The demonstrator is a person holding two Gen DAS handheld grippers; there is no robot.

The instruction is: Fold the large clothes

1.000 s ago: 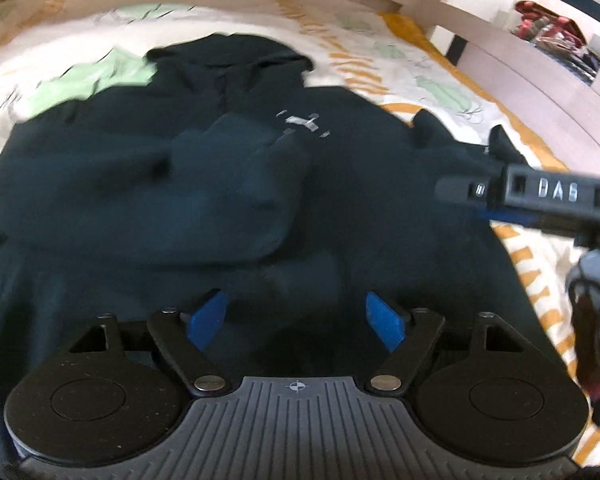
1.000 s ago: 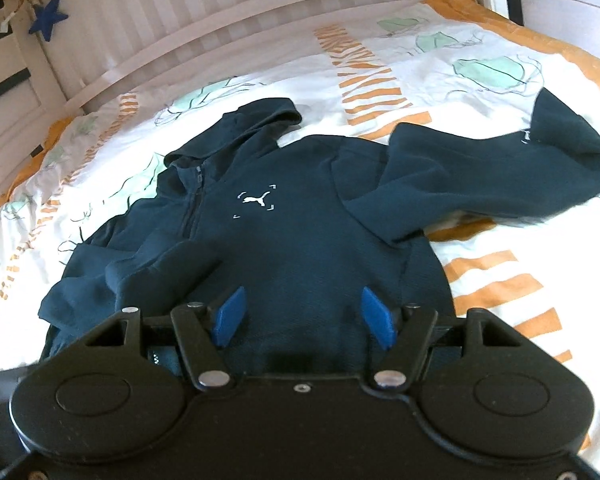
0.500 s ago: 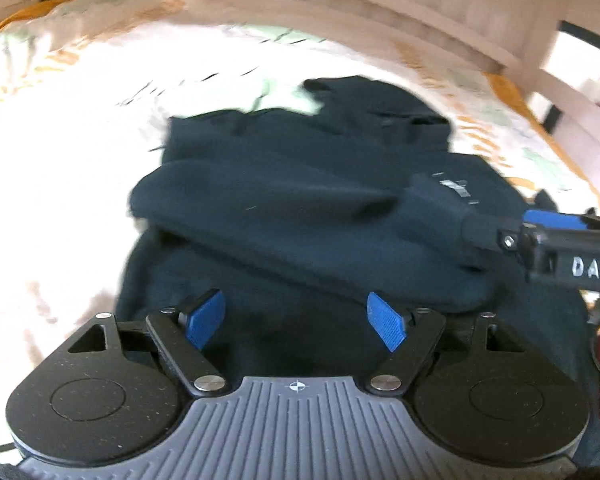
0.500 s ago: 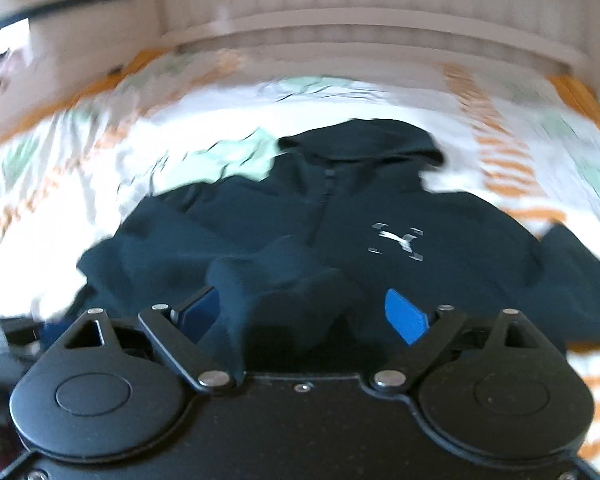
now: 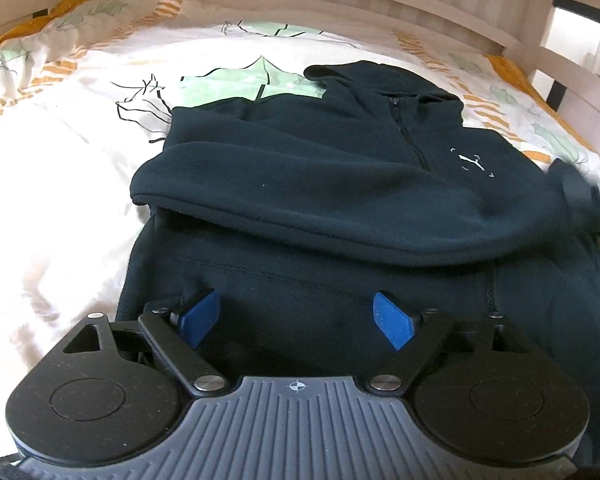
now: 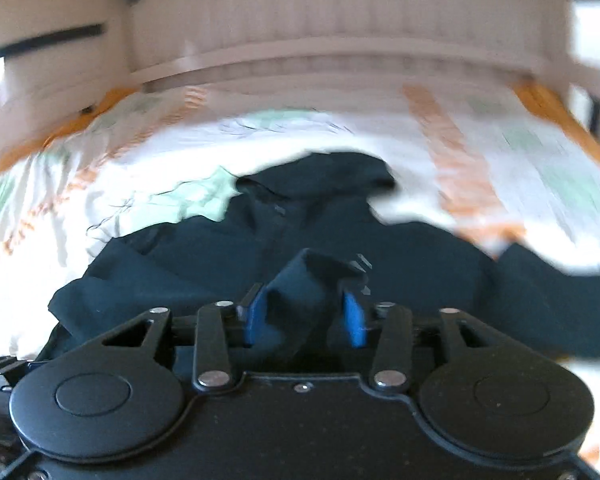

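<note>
My right gripper has just closed its jaws on the soft, limp hoodie's cuff, while my left gripper hovers wide, empty.

right view: motion-blurred, bed print unreadable
hoodie hem: hidden behind left tongs
hoodie's right side: cut by frame edge

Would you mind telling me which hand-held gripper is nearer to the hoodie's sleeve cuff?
Right. The right hand-held gripper has the cuff between its fingers, closing on it; the left hand-held gripper is open over the hoodie's lower body.
</note>
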